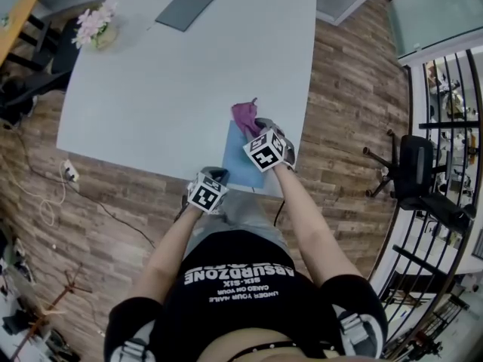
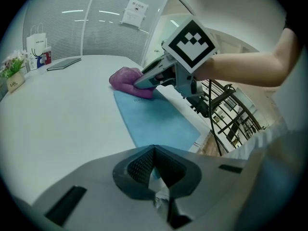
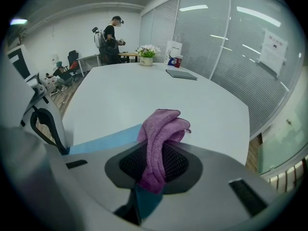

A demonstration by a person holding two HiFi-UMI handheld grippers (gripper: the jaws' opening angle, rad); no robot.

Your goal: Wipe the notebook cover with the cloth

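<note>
Here, your right gripper [image 1: 253, 129] was pinching the cloth [image 1: 244, 115], a fold of it caught between the pads and the rest bunched out ahead of the tips [image 3: 161, 129]. The bunch sat on the far end of the notebook [image 1: 240, 166], touching its cover. Your left gripper [image 1: 214, 175] had its jaws pressed together at the tips, right at the notebook's near left corner; only a sliver of blue showed between them in the left gripper view [image 2: 154, 163], and you could not tell whether they gripped the cover. From that view the right gripper [image 2: 140, 83] reached in from the right, its tips in the cloth [image 2: 126, 78], above the notebook [image 2: 159, 123].

The notebook lay flat at the near edge of a pale worktop [image 1: 166, 89], near its right corner. Well apart, at the far side, lay a grey folder [image 1: 185, 8] and a pot of flowers [image 1: 93, 26]. Wood planks covered the floor [image 1: 347, 111], a black chair [image 1: 413, 169] stood to the right, and glass walls with blinds [image 3: 226, 37] closed the room. A person [image 3: 111, 36] stood beyond the worktop.

The cover [image 3: 98, 139] was plain light blue; the cloth was purple, fuzzy and folded.
</note>
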